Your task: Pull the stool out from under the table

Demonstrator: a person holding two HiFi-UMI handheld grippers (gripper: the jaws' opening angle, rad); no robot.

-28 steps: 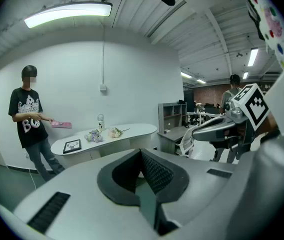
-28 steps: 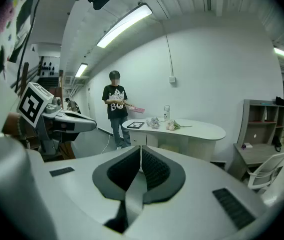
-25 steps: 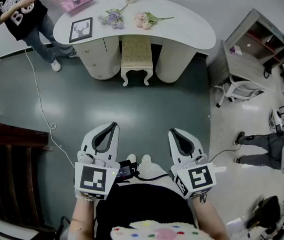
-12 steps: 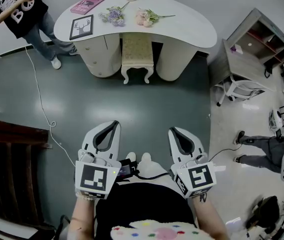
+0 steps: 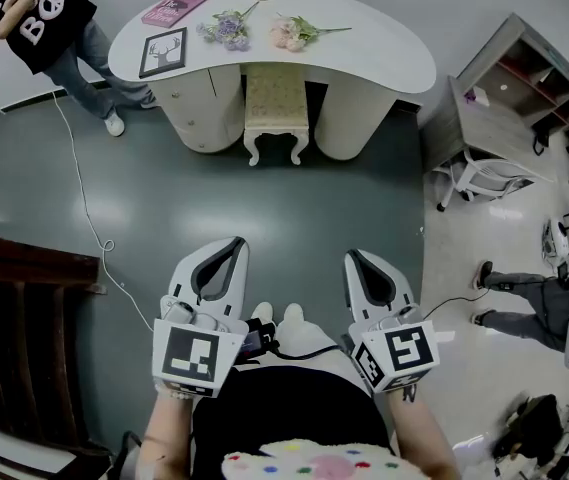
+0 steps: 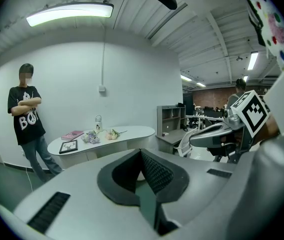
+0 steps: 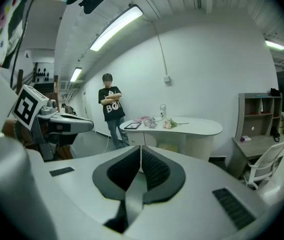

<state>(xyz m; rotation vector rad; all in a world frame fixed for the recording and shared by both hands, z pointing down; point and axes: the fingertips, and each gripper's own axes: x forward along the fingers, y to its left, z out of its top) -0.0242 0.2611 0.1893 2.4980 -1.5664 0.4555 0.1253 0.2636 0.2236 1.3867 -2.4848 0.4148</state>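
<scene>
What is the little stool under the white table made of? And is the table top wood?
The stool seems to have a padded seat in cream patterned cloth, going by its speckled, matte look. Its curvy white legs look like painted wood, maybe plastic. The table has a smooth, plain white top, likely painted or laminated board; no wood grain shows.

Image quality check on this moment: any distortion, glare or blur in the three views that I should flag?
Head view: wide-angle bending, the table sharp, soft sheen on the floor. Left gripper view: heavy fisheye, dark corners, ceiling light blown out. Right gripper view: same fisheye, bright light strip.
</scene>
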